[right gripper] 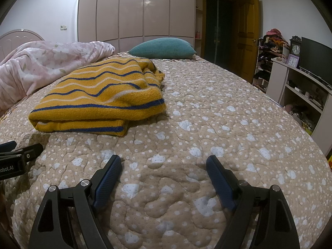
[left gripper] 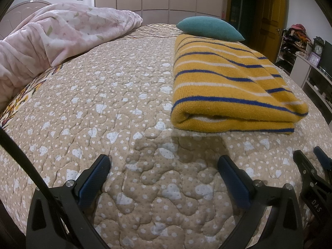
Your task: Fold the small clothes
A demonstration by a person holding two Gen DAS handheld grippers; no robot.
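Observation:
A yellow knit sweater with blue and white stripes (left gripper: pixel 232 83) lies folded into a thick rectangle on the beige quilted bed (left gripper: pixel 116 112). It also shows in the right wrist view (right gripper: pixel 103 95), ahead and left. My left gripper (left gripper: pixel 164 166) is open and empty, low over the quilt just in front of the sweater's near fold. My right gripper (right gripper: pixel 164 166) is open and empty over bare quilt, right of the sweater. The right gripper's fingers (left gripper: pixel 323 161) show at the right edge of the left wrist view; the left gripper's fingers (right gripper: pixel 12 151) show at the left edge of the right wrist view.
A teal pillow (left gripper: pixel 209 28) lies beyond the sweater. A pink floral duvet (left gripper: pixel 62 39) is bunched at the back left. Shelves with a TV and clocks (right gripper: pixel 300 66) stand right of the bed. Wardrobes (right gripper: pixel 134 12) and a door are behind.

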